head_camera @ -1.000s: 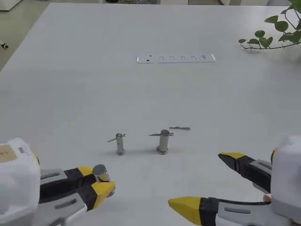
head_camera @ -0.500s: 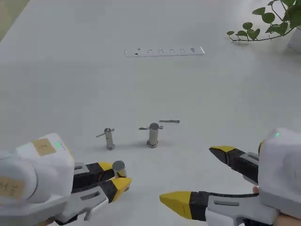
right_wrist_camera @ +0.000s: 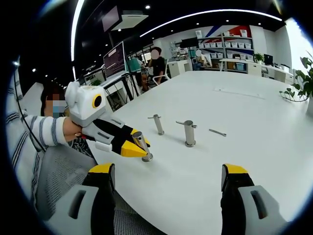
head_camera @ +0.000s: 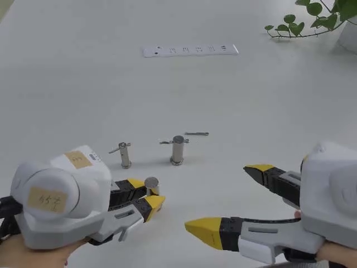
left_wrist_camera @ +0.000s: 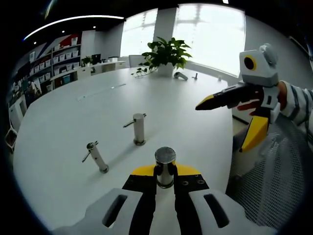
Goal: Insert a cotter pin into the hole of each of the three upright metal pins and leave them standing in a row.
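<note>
No word or number can be read with certainty. Two tan paper stickers sit on the white housing of the left gripper (head_camera: 150, 194), at about eight o'clock in the head view. The rear sticker (head_camera: 46, 199) carries a few handwritten dark strokes, too blurred to make out. The front sticker (head_camera: 78, 159) has fainter marks, equally unreadable. At twelve o'clock on the table (head_camera: 83, 84), the white power strip (head_camera: 190, 50) bears tiny dark markings, too small to tell. In the right gripper view, a wall screen (right_wrist_camera: 115, 58) at ten o'clock shows illegible lines.
</note>
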Tool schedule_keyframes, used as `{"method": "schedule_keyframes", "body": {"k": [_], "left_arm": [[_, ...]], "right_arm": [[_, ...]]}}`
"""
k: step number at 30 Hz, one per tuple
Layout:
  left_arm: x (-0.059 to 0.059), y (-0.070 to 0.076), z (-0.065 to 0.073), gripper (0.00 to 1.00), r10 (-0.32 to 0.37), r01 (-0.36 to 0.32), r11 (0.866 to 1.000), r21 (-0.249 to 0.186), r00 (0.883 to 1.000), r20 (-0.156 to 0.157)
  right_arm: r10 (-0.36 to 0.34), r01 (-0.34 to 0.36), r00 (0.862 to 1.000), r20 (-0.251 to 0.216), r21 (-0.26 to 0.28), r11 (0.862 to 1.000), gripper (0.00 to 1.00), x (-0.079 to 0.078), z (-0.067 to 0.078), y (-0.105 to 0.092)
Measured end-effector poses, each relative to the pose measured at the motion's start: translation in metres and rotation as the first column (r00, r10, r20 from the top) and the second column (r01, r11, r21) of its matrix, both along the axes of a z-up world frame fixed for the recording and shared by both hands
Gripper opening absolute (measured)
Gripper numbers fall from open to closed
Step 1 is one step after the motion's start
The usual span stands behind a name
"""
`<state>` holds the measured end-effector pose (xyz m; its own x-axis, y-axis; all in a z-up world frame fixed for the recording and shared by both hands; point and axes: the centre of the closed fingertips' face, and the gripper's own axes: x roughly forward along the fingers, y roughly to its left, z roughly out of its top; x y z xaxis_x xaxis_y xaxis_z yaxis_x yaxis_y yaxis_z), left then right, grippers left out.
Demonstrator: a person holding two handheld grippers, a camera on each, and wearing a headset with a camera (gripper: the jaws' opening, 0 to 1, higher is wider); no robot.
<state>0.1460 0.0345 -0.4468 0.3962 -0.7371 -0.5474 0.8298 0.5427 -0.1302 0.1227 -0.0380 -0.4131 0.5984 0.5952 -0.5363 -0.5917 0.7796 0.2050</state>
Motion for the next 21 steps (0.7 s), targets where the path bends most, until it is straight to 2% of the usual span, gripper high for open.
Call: {"method": "schedule_keyframes", "body": {"k": [11,14,16,21], "left_arm": [[0.005,-0.001,-0.005,0.09,0.018,-0.018,0.999,0.027,1.0,0.02],[0.006,-0.001,-0.008,0.09,0.036,-0.036,0.999,0.029,0.999,0.01],[0.006,-0.001,-0.01,0.09,0.035,-0.036,0.998,0.048,0.999,0.022],[0.005,0.0,-0.01,0.09,0.041,-0.042,0.998,0.055,0.999,0.028]], "right_arm": [[-0.002,0.002,1.0,-0.003,0.005,1.0,0.88,-0.001,-0.001,0.003],[-0.003,0.003,1.0,-0.004,0.007,1.0,0.88,-0.001,-0.001,0.003],[-0.003,0.003,1.0,-0.004,0.007,1.0,0.88,-0.001,-0.001,0.003],[-0.003,0.003,1.0,-0.008,0.006,1.0,0.88,-0.002,-0.003,0.003]]}}
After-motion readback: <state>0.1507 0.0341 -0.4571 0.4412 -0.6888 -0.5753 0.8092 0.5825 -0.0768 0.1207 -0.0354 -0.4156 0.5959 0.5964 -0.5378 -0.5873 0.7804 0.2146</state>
